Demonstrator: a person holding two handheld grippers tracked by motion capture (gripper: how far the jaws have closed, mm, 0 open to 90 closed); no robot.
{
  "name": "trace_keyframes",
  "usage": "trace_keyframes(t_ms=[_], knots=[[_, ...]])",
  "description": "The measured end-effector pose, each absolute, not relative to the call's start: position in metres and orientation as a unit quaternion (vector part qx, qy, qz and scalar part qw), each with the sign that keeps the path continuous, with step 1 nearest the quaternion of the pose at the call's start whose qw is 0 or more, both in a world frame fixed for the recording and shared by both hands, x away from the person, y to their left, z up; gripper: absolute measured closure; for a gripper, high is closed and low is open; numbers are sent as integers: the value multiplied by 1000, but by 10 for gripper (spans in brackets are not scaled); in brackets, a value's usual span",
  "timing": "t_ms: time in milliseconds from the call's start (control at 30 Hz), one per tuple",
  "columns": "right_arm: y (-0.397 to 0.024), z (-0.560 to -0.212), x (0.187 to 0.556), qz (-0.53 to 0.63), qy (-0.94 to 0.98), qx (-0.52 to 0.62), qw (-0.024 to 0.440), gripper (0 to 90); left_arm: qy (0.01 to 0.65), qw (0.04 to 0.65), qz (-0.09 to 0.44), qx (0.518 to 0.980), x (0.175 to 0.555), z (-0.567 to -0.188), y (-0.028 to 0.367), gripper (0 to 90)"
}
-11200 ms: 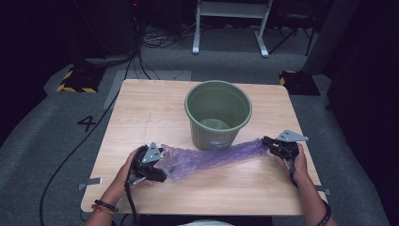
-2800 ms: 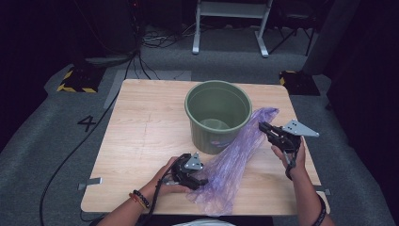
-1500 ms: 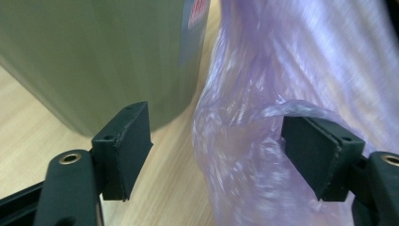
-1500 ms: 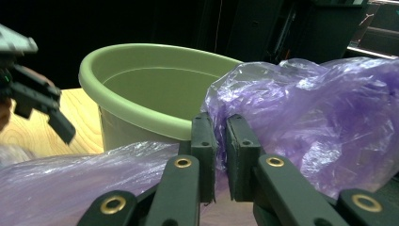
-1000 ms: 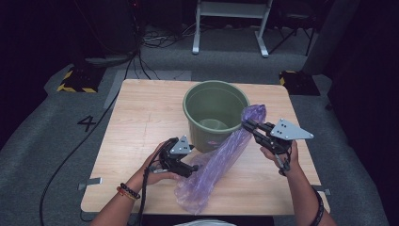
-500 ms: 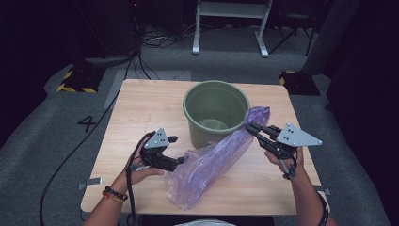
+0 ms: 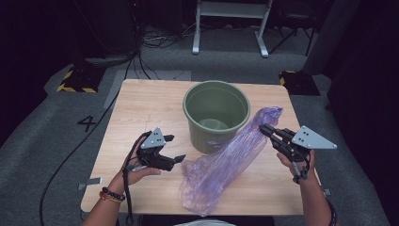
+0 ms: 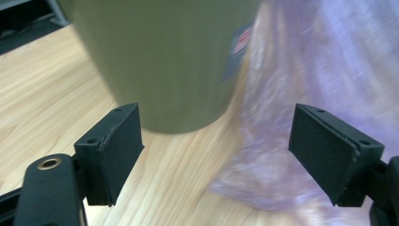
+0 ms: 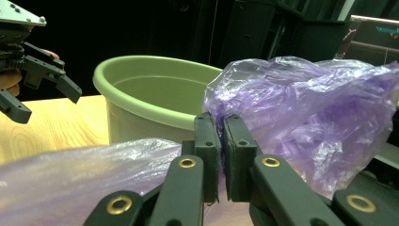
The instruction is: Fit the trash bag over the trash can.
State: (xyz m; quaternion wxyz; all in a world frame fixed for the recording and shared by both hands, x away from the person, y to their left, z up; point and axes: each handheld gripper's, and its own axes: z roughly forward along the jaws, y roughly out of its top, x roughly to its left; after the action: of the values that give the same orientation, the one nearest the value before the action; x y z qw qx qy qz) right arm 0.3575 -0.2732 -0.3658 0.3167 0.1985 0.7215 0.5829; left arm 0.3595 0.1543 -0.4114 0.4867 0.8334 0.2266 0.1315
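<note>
A green bucket [image 7: 215, 113] stands upright in the middle of the wooden table [image 7: 146, 106]. A crumpled purple plastic bag [image 7: 221, 165] slants from the table's front up past the bucket's right side. My right gripper [image 7: 262, 128] is shut on the bag's upper end [image 9: 301, 108], with film pinched between its pads [image 9: 221, 127]. My left gripper [image 7: 177, 148] hovers left of the bag's lower end. Its jaws have just been opening and stand wide [image 8: 235, 155] with nothing between them. Beyond them are the bucket's wall [image 8: 164, 56] and the bag [image 8: 324, 61].
The bucket [image 9: 155, 94] has nothing visible inside. Bare wood lies to the left of the bucket and behind it. Off the table are grey carpet, cables [image 7: 70, 155] and a white stand [image 7: 230, 23] at the back.
My left gripper has drawn back to the left, away from the bag, and risen a little. The right gripper has shifted right with the bag's top, which now lies lower along the table.
</note>
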Motion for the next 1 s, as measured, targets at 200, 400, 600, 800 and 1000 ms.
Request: trace_keyframes(t_ms=[200, 400, 600, 800, 1000], knots=[[-262, -351, 350, 590, 719, 168, 326, 857, 199, 496, 119, 837, 350, -396, 119, 183], [-248, -340, 347, 590, 723, 144, 328, 858, 171, 484, 129, 849, 334, -386, 82, 159], [-225, -328, 344, 588, 732, 107, 328, 857, 159, 466, 134, 860, 332, -388, 57, 158], [-207, -319, 346, 588, 737, 84, 323, 858, 168, 457, 126, 864, 342, -402, 50, 170], [-199, -314, 348, 593, 739, 75, 311, 858, 160, 446, 123, 872, 348, -417, 50, 397]])
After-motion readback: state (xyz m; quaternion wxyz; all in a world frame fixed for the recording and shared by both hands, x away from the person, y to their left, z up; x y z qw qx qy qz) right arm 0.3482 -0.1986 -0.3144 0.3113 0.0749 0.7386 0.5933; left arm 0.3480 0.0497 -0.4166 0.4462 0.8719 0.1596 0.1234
